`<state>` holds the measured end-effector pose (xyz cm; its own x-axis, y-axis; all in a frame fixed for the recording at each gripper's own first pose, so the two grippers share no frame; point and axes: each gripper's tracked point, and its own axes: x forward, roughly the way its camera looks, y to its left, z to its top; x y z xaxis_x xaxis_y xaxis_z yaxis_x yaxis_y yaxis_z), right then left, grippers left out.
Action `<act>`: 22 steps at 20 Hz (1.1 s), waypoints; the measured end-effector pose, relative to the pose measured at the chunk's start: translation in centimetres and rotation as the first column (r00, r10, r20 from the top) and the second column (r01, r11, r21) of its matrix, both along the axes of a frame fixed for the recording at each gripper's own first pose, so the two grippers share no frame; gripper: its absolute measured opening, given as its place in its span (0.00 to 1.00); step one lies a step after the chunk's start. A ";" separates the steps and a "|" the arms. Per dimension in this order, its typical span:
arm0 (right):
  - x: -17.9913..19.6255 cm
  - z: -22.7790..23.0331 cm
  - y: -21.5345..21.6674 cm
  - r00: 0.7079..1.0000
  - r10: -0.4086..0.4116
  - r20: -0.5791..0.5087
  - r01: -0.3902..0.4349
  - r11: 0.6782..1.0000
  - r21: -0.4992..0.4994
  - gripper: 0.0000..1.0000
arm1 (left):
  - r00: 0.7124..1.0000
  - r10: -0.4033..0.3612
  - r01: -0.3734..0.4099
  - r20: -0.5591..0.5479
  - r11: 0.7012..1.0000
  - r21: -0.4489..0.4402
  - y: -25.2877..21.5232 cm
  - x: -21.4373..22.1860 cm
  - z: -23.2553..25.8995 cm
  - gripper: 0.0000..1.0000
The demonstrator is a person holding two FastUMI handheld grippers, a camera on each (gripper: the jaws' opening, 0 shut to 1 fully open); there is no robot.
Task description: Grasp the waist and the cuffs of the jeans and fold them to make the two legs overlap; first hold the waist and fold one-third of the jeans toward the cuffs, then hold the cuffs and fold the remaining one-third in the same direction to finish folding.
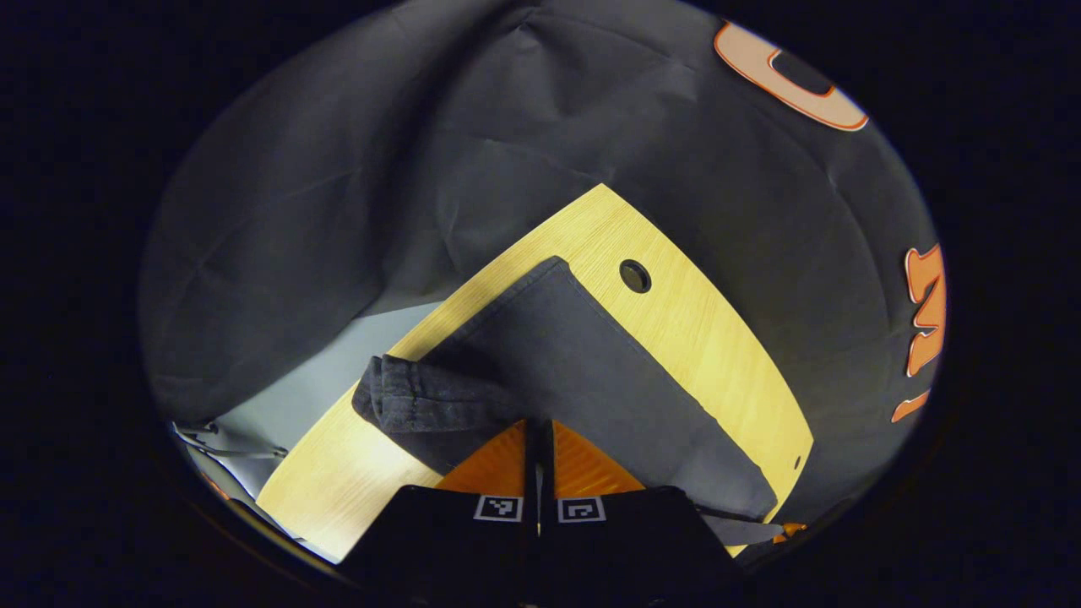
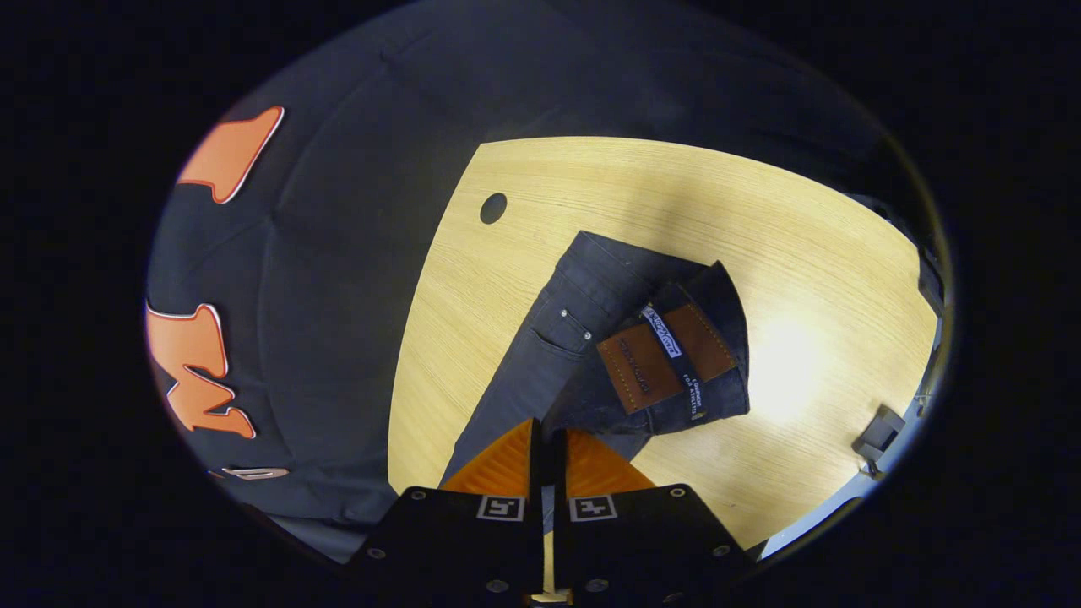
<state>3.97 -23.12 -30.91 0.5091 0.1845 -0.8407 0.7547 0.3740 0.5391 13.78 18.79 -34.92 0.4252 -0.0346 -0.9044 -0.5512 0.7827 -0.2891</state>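
A pair of dark charcoal denim jeans (image 1: 583, 363) lies on a light wood-grain tabletop (image 1: 718, 338). In the left gripper view the garment runs as a long band from about 5 o'clock up toward 11 o'clock, with a bunched, seamed end of denim (image 1: 405, 397) folded over at 9 o'clock of the gripper. The left gripper (image 1: 539, 435), with orange ribbed fingers (image 1: 498, 464), sits at 6 o'clock with its fingers drawn narrow, only a thin slit between them. The tips meet the cloth, but whether denim is pinched between them cannot be told.

In the right gripper view the jeans (image 2: 583, 287) stretch from 6 o'clock up toward 12 o'clock. The waistband is turned over, showing a brown leather patch (image 2: 667, 355) and a pocket with small metal rivets (image 2: 563, 314). The right gripper (image 2: 549, 439) is likewise narrowed to a slim gap at the fabric's edge. Whether it grips cloth cannot be told.

A round dark cable hole (image 2: 493, 208) pierces the tabletop at 11 o'clock in the right gripper view. It appears in the left gripper view at 1 o'clock (image 1: 634, 276), just beside the jeans' long edge. A small dark block (image 2: 878, 435) sits near the table edge at 4 o'clock in the right gripper view.
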 end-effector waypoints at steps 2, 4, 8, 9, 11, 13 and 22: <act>1.3 -0.7 -0.2 1.000 -0.006 -0.005 0.006 1.000 0.021 0.05 | 1.000 -0.009 0.009 0.004 1.000 0.023 -0.4 2.1 -0.5 0.00; 2.3 -1.6 -0.3 1.000 -0.011 -0.010 0.011 0.999 0.035 0.05 | 1.000 -0.014 0.014 0.000 0.998 0.058 -0.3 3.3 -1.0 0.00; 4.2 -3.8 -0.1 0.999 -0.006 -0.047 0.007 1.000 0.028 0.05 | 0.999 -0.028 0.032 -0.031 0.993 0.113 0.2 5.3 -2.5 0.01; 4.5 -4.3 0.0 0.998 -0.012 -0.065 0.014 0.999 0.033 0.05 | 0.998 -0.043 0.047 -0.035 0.989 0.142 0.3 6.0 -2.8 0.01; 5.3 -4.5 0.0 0.995 -0.042 -0.094 0.046 0.998 0.046 0.05 | 0.997 -0.075 0.080 -0.032 0.981 0.178 0.0 7.2 -2.9 0.00; 6.0 -4.7 0.0 0.994 -0.057 -0.090 0.063 0.996 0.067 0.07 | 0.996 -0.095 0.093 -0.003 0.975 0.204 -0.3 8.0 -1.5 0.01; 5.4 -1.5 -3.8 0.994 -0.098 0.040 0.098 0.995 0.008 0.47 | 0.994 -0.098 0.079 0.054 0.959 0.273 0.7 8.6 1.5 0.48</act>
<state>9.40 -26.96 -32.46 0.5585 0.1365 -0.8182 0.7652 0.2959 0.5717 22.38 19.46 -33.42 0.4911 0.1666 -0.8550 -0.4628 0.8815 -0.0941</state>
